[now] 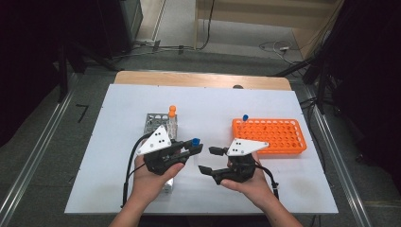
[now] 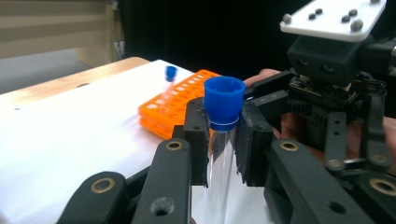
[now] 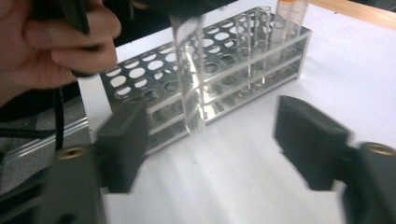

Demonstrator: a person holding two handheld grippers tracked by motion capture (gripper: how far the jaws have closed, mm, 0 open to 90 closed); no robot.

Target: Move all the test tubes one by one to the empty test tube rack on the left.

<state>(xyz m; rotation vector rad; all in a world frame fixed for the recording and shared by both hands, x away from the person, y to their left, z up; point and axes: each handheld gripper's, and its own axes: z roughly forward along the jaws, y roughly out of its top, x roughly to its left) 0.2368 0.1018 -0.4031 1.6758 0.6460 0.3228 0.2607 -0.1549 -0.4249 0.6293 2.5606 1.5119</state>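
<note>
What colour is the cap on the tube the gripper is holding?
Blue. The cap sits on the clear tube clamped in the left gripper; it shows best in the left gripper view.

1. Light falls from above onto the white table top point(image 1: 198, 101), which is bright and evenly lit, with soft, short shadows.
2. The room at the far left and right is very dark.
3. In the right gripper view the near black jaws are smeared with blur.
4. The metal rack point(image 3: 224, 70) glints.
5. In the left gripper view the orange rack point(image 2: 175, 105) is out of focus, while the blue cap point(image 2: 224, 100) is sharp.
</note>
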